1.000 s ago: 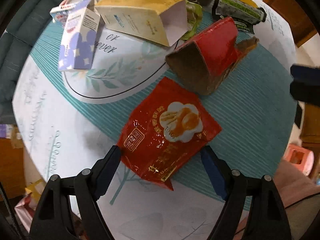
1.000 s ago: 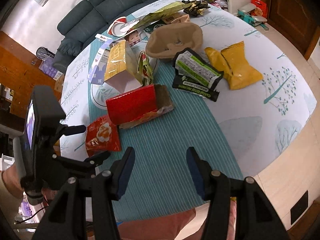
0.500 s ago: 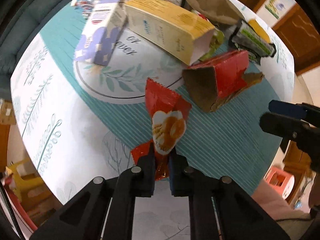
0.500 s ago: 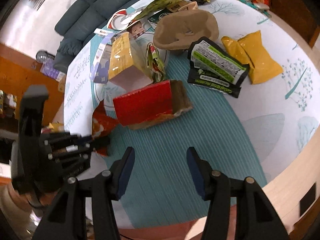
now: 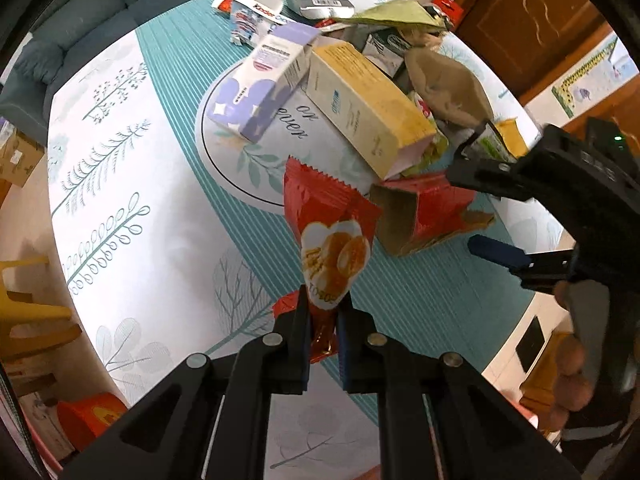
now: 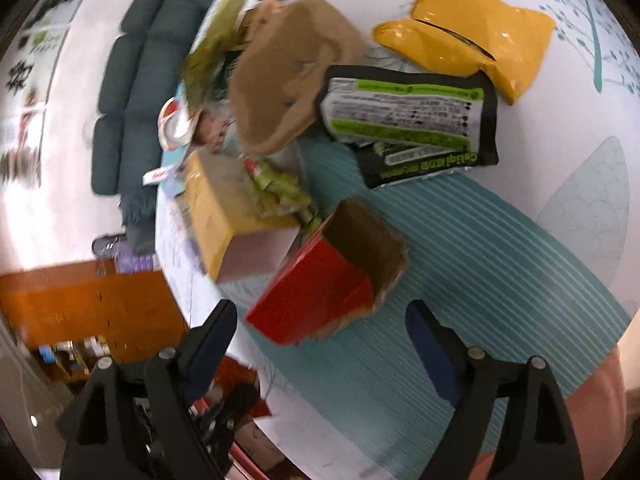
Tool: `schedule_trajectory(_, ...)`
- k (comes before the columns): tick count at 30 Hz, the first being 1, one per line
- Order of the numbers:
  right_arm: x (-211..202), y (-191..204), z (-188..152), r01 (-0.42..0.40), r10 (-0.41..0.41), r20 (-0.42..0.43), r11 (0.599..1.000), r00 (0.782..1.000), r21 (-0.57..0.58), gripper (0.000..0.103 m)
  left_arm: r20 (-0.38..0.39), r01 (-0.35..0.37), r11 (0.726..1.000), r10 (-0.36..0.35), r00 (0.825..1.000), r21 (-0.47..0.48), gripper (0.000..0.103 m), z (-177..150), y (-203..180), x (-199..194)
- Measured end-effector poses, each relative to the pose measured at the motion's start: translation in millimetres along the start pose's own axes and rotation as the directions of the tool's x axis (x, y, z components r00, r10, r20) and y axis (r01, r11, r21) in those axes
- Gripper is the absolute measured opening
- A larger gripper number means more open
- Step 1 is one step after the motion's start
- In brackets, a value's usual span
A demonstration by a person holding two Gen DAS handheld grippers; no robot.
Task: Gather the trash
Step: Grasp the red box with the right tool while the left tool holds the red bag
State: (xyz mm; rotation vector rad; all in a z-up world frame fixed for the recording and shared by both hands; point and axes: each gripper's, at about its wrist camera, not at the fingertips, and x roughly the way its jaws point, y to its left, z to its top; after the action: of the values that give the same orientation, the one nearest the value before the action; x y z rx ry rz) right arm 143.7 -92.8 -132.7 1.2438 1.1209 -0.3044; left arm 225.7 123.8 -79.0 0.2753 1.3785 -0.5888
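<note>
A red snack wrapper (image 5: 332, 232) hangs upright above the table, pinched at its lower end by my left gripper (image 5: 324, 304), which is shut on it. An open red cardboard box (image 6: 320, 276) lies on the teal striped cloth (image 6: 480, 260). My right gripper (image 6: 320, 312) points down at it with its jaws opening wide. The box's near end sits between the fingertips, and the pads stay apart from it. In the left wrist view the right gripper (image 5: 480, 212) reaches in from the right beside the box (image 5: 432, 212).
A yellow carton (image 5: 360, 108) and a purple-white carton (image 5: 256, 96) lie behind the box. A brown paper tray (image 6: 288, 76), a black-green pouch (image 6: 408, 120) and a yellow bag (image 6: 468, 36) lie farther back. A dark sofa (image 6: 132, 80) stands beyond the table.
My left gripper shut on the red wrapper and lifted it off the table. My right gripper rolled, came down over the red box, and its jaws spread wider.
</note>
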Motion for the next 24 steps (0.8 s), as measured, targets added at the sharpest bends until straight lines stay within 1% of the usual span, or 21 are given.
schedule_trajectory(1, 2.1, -0.5, 1.3, 0.002, -0.002, 0.003, 1.0, 1.0, 0.022, 0.087, 0.001, -0.001, 1.0, 0.001, 1.0, -0.006, 0.008, 4.6, 2.8, 2.9)
schedule_trajectory(3, 7.7, 0.6, 4.3, 0.019, -0.019, -0.006, 0.998, 1.0, 0.054, 0.087, 0.002, -0.003, 1.0, 0.003, 1.0, -0.025, 0.008, 0.3, 2.0, -1.0)
schedule_trajectory(4, 11.4, 0.3, 5.4, 0.027, -0.026, -0.017, 0.998, 1.0, 0.062, 0.088, 0.002, -0.002, 0.999, 0.002, 1.0, -0.037, 0.008, -2.3, 2.9, -2.6)
schedule_trajectory(5, 14.2, 2.7, 5.6, 0.034, -0.033, -0.025, 0.998, 0.999, 0.06, 0.088, 0.002, -0.002, 0.999, 0.003, 1.0, -0.044, 0.008, -0.4, -0.7, -5.2)
schedule_trajectory(7, 15.5, 9.9, 3.9, 0.064, -0.063, -0.035, 0.998, 0.997, 0.029, 0.087, 0.007, -0.006, 0.998, 0.006, 1.0, -0.056, 0.008, -7.3, -1.9, -6.4)
schedule_trajectory(8, 17.0, 12.9, 3.2, 0.074, -0.073, -0.034, 0.997, 0.997, 0.015, 0.077, 0.011, -0.008, 0.998, 0.009, 1.0, -0.062, 0.008, -10.6, -2.9, -7.7)
schedule_trajectory(10, 19.5, 15.2, 1.0, 0.08, -0.08, -0.041, 0.997, 0.996, -0.012, 0.061, 0.019, -0.015, 0.997, 0.016, 1.0, -0.07, 0.008, -15.1, -0.2, -9.1)
schedule_trajectory(13, 21.3, 14.2, -0.3, 0.073, -0.075, -0.056, 0.997, 0.996, -0.041, 0.058, 0.029, -0.021, 0.996, 0.024, 0.999, -0.088, 0.008, -17.8, -5.0, -9.5)
schedule_trajectory(17, 15.1, 22.6, -5.6, 0.082, -0.093, -0.064, 0.984, 0.994, -0.161, 0.053, 0.043, -0.04, 0.992, 0.045, 0.998, -0.122, 0.008, -20.5, -20.8, -6.7)
schedule_trajectory(19, 9.3, 23.6, -8.6, 0.077, -0.098, -0.085, 0.973, 0.992, -0.219, 0.052, 0.052, -0.047, 0.989, 0.055, 0.997, -0.142, 0.008, -27.1, -29.3, -10.4)
schedule_trajectory(22, -6.2, 26.5, -12.9, 0.083, -0.122, -0.099, 0.941, 0.988, -0.328, 0.052, 0.064, -0.06, 0.982, 0.072, 0.995, -0.177, 0.008, -40.6, -48.6, -16.5)
schedule_trajectory(24, -22.3, 22.8, -14.7, 0.081, -0.137, -0.109, 0.907, 0.985, -0.414, 0.051, 0.067, -0.065, 0.978, 0.08, 0.995, -0.198, 0.008, -46.6, -63.1, -16.6)
